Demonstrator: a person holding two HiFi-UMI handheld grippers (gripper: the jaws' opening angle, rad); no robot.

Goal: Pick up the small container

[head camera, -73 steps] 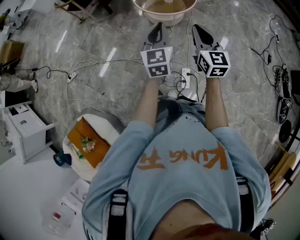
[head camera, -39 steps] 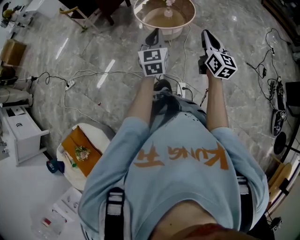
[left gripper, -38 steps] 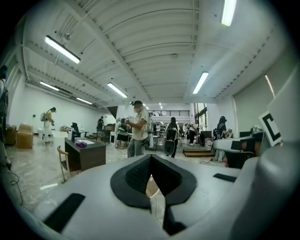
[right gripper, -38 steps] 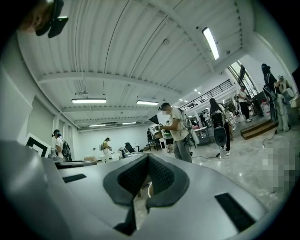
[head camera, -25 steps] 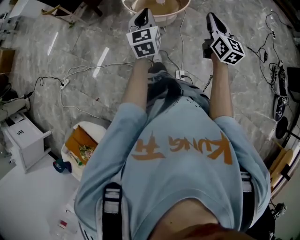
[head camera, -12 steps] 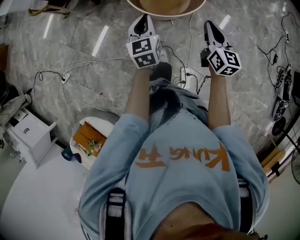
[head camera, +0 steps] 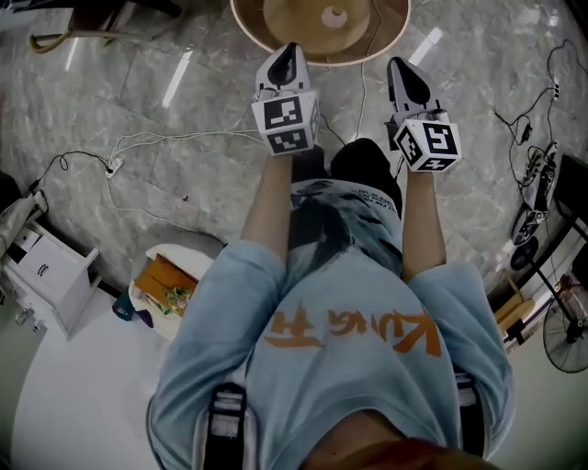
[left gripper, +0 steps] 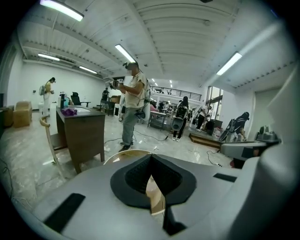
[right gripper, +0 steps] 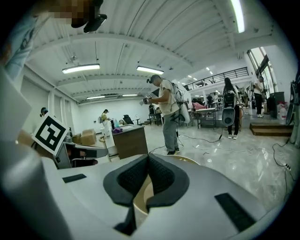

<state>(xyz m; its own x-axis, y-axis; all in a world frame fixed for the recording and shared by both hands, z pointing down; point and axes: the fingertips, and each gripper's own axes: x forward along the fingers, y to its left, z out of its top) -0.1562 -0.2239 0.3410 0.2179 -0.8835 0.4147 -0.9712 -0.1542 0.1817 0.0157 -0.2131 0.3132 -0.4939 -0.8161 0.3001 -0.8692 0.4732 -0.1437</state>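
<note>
Now the left claw (head camera: 290,50) and the right claw (head camera: 402,66) were both closed up tight and held nothing.
They were side by side in front of the person's blue shirt (head camera: 349,340), and both pointed at a round wooden surface (head camera: 377,32). Each claw had its two jaws pressed together at the tips, with nothing between them. The small container (head camera: 334,16) looked like a little pale round thing near the middle of that surface. It sat ahead of both claws and did not touch them. Under the claws was a shiny grey stone floor (head camera: 184,110) with white cords (head camera: 175,139) lying on it. Farther off in the big room, another person (left gripper: 133,103) stood.
</note>
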